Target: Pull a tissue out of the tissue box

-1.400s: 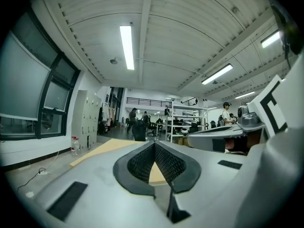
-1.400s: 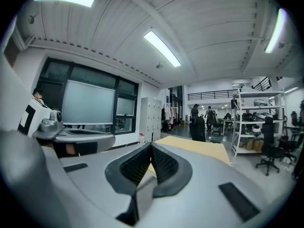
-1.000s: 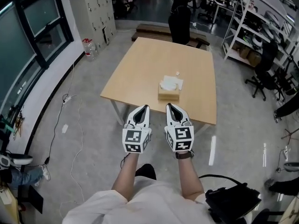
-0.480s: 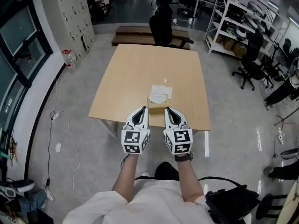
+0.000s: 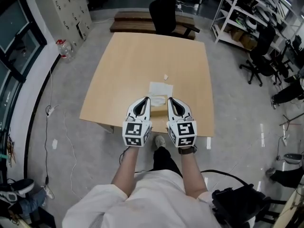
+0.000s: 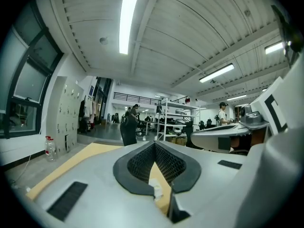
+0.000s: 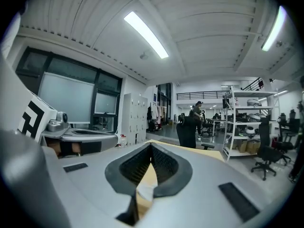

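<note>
A tan tissue box (image 5: 159, 105) with white tissue at its top stands near the front edge of the light wooden table (image 5: 133, 65). A loose white tissue (image 5: 161, 88) lies flat just behind it, and a small white scrap (image 5: 166, 77) lies farther back. My left gripper (image 5: 145, 100) and right gripper (image 5: 171, 100) are held side by side, level, tips either side of the box and apart from it. Both are shut with nothing held. In the left gripper view (image 6: 155, 145) and the right gripper view (image 7: 151, 147) the jaws meet at the tip, and a bit of white tissue (image 7: 145, 192) shows below.
A black office chair (image 5: 163, 11) and a low wooden bench (image 5: 137, 26) stand beyond the table's far side. Metal shelves (image 5: 247, 18) and chairs fill the right. A water bottle (image 5: 63, 49) stands at the left wall, cables trail on the floor, a black bag (image 5: 237, 205) lies lower right.
I have walked up to the table. Both grippers moved forward together, from short of the front edge to either side of the tissue box. Their jaws stayed shut.
</note>
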`<state>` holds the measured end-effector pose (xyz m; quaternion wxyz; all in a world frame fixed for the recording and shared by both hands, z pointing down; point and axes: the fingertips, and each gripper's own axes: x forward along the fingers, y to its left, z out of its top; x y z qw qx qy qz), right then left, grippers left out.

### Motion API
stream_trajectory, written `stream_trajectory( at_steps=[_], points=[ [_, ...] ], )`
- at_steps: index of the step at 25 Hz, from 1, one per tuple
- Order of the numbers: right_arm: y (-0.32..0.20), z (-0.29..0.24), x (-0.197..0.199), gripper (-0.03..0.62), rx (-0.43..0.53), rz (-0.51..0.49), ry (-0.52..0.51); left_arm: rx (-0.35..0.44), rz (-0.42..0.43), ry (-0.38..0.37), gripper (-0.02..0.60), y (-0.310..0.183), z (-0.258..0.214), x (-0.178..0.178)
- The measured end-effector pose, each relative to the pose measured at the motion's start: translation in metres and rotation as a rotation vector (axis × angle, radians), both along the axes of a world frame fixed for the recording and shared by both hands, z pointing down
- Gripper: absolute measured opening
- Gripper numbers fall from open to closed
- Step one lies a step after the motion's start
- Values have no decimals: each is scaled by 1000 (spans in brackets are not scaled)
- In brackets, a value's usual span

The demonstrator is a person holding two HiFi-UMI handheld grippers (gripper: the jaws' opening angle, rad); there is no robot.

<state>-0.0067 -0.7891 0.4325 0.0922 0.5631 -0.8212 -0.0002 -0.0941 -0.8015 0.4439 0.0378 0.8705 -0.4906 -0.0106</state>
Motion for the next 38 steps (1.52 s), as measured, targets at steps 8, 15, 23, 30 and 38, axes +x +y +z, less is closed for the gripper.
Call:
stream_trajectory(
  at_steps=[8,15,23,30,38],
  points=[
    [-67,38,-9,3,-93,-100,51,-70,-16,-17,-9,-71,38,-6],
    [-93,96,-13,3,-224,-151,90,-165,-33,-40,-9,-102,92,-13],
    [-110,136,-16,4,-277,-236,197,-223,-27,-42,-9,-122,127,-3],
    [-123,160,-8,7,-343,-246,174,-258,-39,-36,-9,-132,142,3],
    [-131,207,-4,175,-429,-320,331,-299,-44,-41,-9,-144,162,9]
  ],
)
